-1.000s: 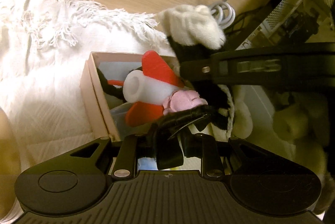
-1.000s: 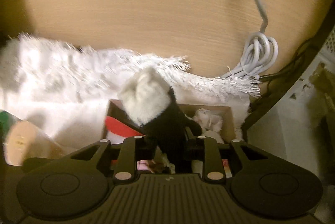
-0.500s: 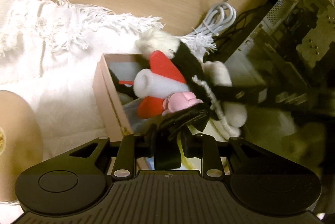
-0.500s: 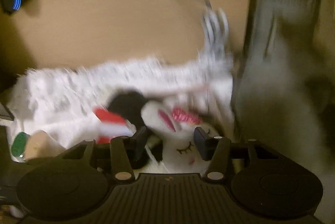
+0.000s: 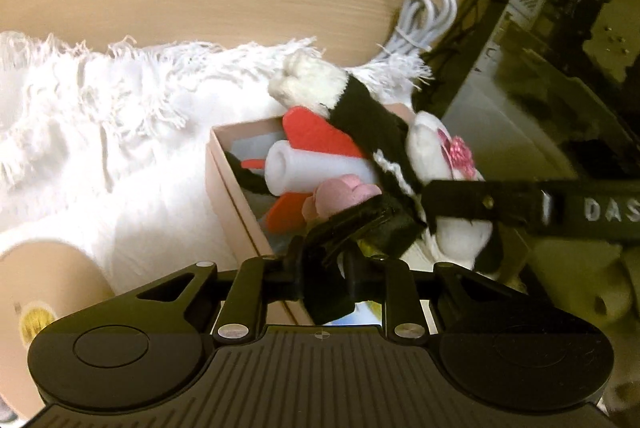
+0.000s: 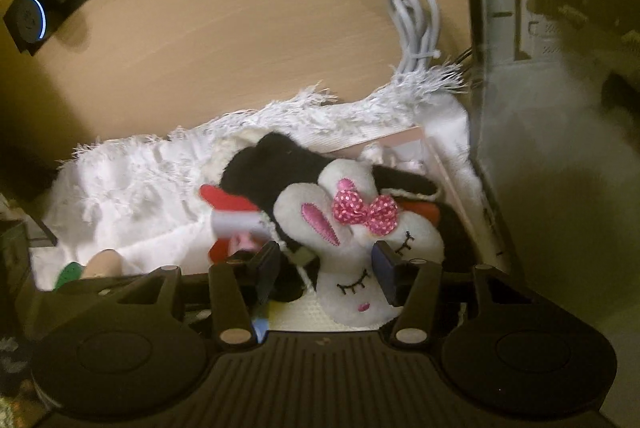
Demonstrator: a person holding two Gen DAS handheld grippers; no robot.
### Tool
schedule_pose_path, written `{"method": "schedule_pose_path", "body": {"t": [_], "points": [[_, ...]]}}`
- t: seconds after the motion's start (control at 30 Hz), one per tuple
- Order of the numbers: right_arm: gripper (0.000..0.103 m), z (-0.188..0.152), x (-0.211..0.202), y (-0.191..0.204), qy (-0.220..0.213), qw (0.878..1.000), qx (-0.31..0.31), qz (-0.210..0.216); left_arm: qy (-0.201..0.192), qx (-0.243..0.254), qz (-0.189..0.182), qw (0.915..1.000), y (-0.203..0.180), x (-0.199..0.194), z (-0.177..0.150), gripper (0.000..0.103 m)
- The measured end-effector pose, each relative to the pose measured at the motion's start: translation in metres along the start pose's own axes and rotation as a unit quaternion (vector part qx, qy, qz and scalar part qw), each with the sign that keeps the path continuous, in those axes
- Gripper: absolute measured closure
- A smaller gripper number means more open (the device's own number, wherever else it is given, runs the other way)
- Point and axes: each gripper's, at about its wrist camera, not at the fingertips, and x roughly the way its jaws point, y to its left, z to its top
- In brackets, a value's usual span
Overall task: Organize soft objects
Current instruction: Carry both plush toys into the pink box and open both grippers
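I judge this the packing step: the soft toys are going into the pink box (image 5: 224,183), which sits on the white fringed cloth (image 5: 100,131) near the desk's right edge. My left gripper (image 5: 326,282) is pinched nearly closed on the black plush (image 5: 360,115), whose black body drapes across the box while its white paw hangs over the far rim. My right gripper (image 6: 326,268) has just been opening; its jaws stand partly apart around the bunny toy (image 6: 360,248), and I can't tell whether the pads touch it. The bunny lies in the box's right half, on top of the red-and-white pieces (image 5: 320,155). Next I'd tuck the black plush down inside the walls. Room is tight: a computer case (image 6: 520,27) stands just beside the box's right side, a coiled cable (image 6: 416,27) behind; the open desk lies to the left
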Motion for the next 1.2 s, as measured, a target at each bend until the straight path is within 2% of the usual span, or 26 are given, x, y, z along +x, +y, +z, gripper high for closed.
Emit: {"method": "schedule_pose_path", "body": {"t": [0.23, 0.37, 0.43, 0.5, 0.6, 0.63, 0.67, 0.7, 0.77, 0.87, 0.97, 1.07, 1.2], "points": [[0.051, 0.005, 0.006, -0.003, -0.001, 0.999, 0.043, 0.028, 0.006, 0.005, 0.006, 0.9999, -0.002, 0.003, 0.003, 0.079], [0.051, 0.003, -0.004, -0.006, -0.003, 0.999, 0.027, 0.034, 0.003, 0.007, 0.003, 1.0, -0.008, -0.007, -0.004, 0.079], [0.05, 0.005, -0.016, -0.008, -0.009, 0.999, 0.02, 0.036, -0.01, 0.01, -0.017, 0.9998, -0.011, -0.021, -0.009, 0.078], [0.041, 0.007, -0.03, -0.01, -0.023, 0.999, 0.014, 0.045, -0.022, 0.017, -0.041, 0.9988, -0.015, -0.034, -0.016, 0.077], [0.041, 0.008, -0.046, -0.011, -0.051, 0.998, -0.007, 0.035, -0.028, 0.041, -0.055, 0.9972, -0.024, -0.04, -0.025, 0.077], [0.042, 0.007, -0.048, -0.01, -0.055, 0.998, -0.017, 0.023, -0.026, 0.046, -0.05, 0.9973, -0.027, -0.039, -0.027, 0.077], [0.049, 0.006, -0.047, -0.01, -0.057, 0.998, -0.023, 0.014, -0.023, 0.046, -0.046, 0.9976, -0.029, -0.037, -0.027, 0.077], [0.061, 0.004, -0.044, -0.01, -0.055, 0.998, -0.026, -0.001, -0.019, 0.041, -0.041, 0.9981, -0.029, -0.034, -0.027, 0.077], [0.068, -0.001, -0.033, -0.012, -0.046, 0.999, -0.02, -0.021, -0.016, 0.03, -0.032, 0.9989, -0.026, -0.028, -0.025, 0.077], [0.068, -0.007, -0.015, -0.021, -0.014, 1.0, 0.017, -0.006, -0.015, 0.027, -0.009, 0.9995, -0.021, -0.018, -0.017, 0.077], [0.067, -0.01, -0.016, -0.018, -0.018, 1.0, 0.015, 0.0, 0.012, 0.035, 0.01, 0.9993, -0.019, 0.0, -0.011, 0.073], [0.067, -0.007, -0.018, -0.011, -0.015, 1.0, -0.01, -0.008, 0.005, 0.038, -0.006, 0.9992, -0.018, -0.01, -0.014, 0.073], [0.067, -0.01, -0.022, -0.009, -0.014, 0.999, -0.033, -0.019, -0.005, 0.072, -0.028, 0.997, -0.023, -0.036, -0.025, 0.073]]}}
